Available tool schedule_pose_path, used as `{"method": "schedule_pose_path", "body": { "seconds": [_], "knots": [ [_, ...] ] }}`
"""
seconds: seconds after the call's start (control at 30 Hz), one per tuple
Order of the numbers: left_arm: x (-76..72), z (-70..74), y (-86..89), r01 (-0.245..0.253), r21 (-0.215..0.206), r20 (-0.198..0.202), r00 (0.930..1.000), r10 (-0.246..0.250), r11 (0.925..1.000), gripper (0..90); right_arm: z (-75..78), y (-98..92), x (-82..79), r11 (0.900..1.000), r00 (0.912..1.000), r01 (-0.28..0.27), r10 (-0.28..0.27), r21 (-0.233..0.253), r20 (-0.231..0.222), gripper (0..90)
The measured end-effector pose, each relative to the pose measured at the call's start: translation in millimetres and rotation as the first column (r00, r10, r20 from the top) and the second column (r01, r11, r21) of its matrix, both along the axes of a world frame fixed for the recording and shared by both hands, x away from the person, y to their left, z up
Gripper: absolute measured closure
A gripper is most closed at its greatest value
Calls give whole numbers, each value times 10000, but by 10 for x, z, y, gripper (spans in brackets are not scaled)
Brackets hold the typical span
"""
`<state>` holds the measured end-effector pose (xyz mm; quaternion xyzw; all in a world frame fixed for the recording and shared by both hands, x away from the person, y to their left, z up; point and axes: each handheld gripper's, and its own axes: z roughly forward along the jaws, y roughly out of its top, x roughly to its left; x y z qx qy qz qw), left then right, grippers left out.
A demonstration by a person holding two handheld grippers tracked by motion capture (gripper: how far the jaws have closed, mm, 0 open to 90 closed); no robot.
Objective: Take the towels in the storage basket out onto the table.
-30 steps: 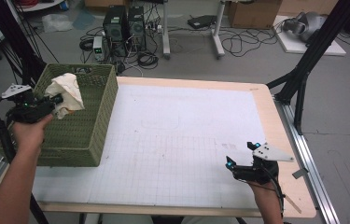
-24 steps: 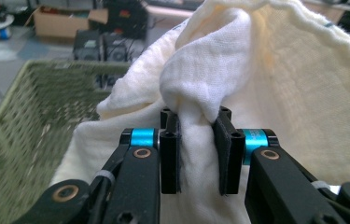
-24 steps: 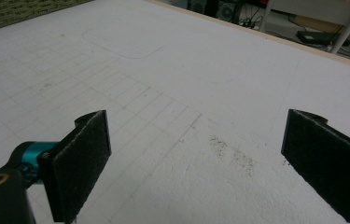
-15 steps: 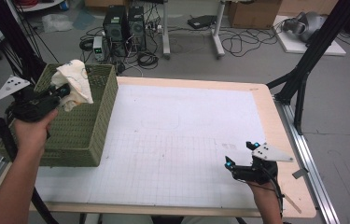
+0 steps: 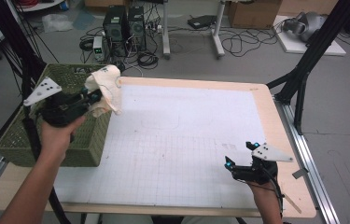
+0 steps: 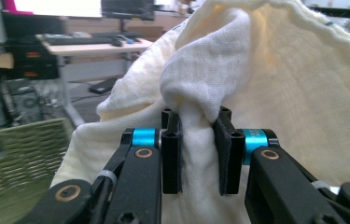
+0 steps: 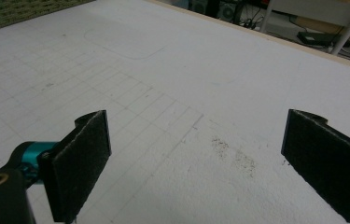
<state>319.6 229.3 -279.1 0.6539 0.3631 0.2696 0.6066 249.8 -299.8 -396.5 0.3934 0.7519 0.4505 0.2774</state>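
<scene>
The left gripper (image 6: 196, 154) pinches a bunched fold of the cloth (image 5: 105, 88), which drapes down past its jaws over the basket (image 5: 77, 149) corner. The right gripper (image 5: 241, 156) sits spread, well apart.

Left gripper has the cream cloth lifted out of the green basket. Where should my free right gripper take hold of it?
Probably the hanging lower corner of the cream cloth, approached from the table side. The left gripper pinches a bunched fold near the top, the woven green basket blocks the other side, and the open right gripper sits over the white mat.
</scene>
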Motion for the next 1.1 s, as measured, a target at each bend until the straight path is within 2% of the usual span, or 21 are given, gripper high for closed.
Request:
{"method": "schedule_pose_path", "body": {
  "seconds": [0.03, 0.1, 0.23, 0.43, 0.53, 0.8, 1.03, 1.1],
  "knots": [
    [-6, -25, -124, 384, 179, -3, 9993, -384, 9991, 753, 0, 3, -1, 10000, 10000, 0, 0, 12, -23, 73],
    [-6, -61, -262, 697, 420, -35, 9976, -697, 9967, 753, -4, 7, 4, 10000, 10000, -21, 21, -14, -11, 73],
    [29, -177, -540, 1270, 508, -257, 9917, -1258, 9906, 752, -8, 15, 2, 10000, 10000, -22, 22, -68, -64, 73],
    [75, -396, -922, 2017, 979, -606, 9786, -1965, 9745, 746, -25, 13, 6, 9999, 9999, -36, 35, -117, -100, 73],
    [93, -556, -1088, 2304, 1124, -831, 9715, -2219, 9666, 744, -31, 12, 6, 9999, 9999, -18, 17, -117, -135, 73],
    [179, -966, -1415, 2664, 1386, -1766, 9544, -2408, 9539, 742, -45, 18, 10, 9998, 9999, -5, 2, -189, -172, 73],
    [238, -1140, -1575, 2783, 1625, -2264, 9443, -2387, 9467, 733, -54, 10, 19, 9998, 9999, -29, 25, -207, -158, 73],
    [243, -1175, -1626, 2908, 1708, -2408, 9388, -2463, 9414, 730, -55, 9, 20, 9997, 9999, -41, 38, -224, -147, 73]
  ]
}}
